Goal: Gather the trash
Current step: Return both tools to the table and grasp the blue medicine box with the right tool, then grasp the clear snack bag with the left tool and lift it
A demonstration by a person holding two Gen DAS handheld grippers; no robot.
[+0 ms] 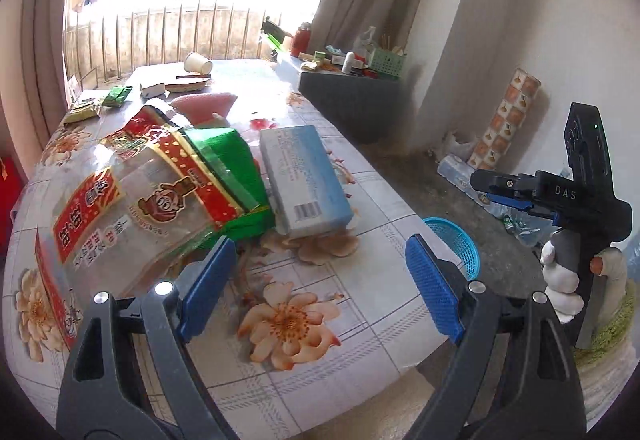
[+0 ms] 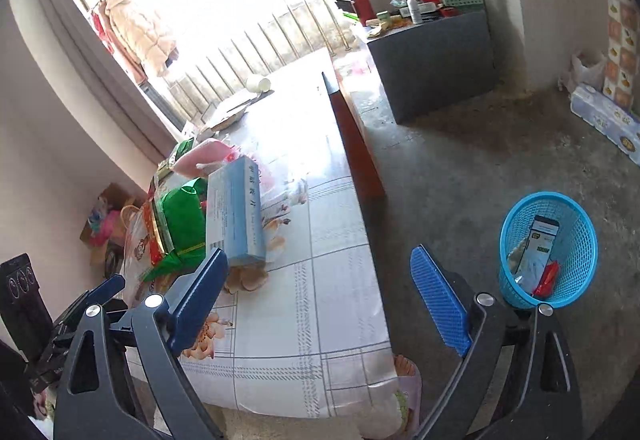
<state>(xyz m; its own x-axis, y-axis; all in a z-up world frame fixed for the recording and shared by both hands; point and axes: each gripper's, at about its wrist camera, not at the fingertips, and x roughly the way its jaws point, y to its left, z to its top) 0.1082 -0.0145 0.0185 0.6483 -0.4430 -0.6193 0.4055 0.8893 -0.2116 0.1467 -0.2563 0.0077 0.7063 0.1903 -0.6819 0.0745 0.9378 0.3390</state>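
On the floral tablecloth [image 1: 320, 340] lie a big clear snack bag with red print [image 1: 132, 207], a green foil wrapper [image 1: 228, 167] and a light blue box [image 1: 304, 179]. My left gripper [image 1: 324, 292] is open and empty just in front of them, its left pad near the bag's edge. My right gripper [image 2: 320, 300] is open and empty over the table's near right part; it also shows in the left wrist view [image 1: 504, 191]. The box [image 2: 236, 215] and green wrapper [image 2: 180, 228] sit ahead-left of it. A blue mesh basket [image 2: 576, 240] on the floor holds a few packets.
Farther back on the table are a tipped paper cup [image 1: 197, 62], small green packets [image 1: 116, 95], a white carton [image 1: 152, 89] and a pink foam piece [image 1: 208, 105]. A dark cabinet [image 2: 436, 59] with clutter stands by the curtain. Tissue packs [image 2: 604, 123] lie by the wall.
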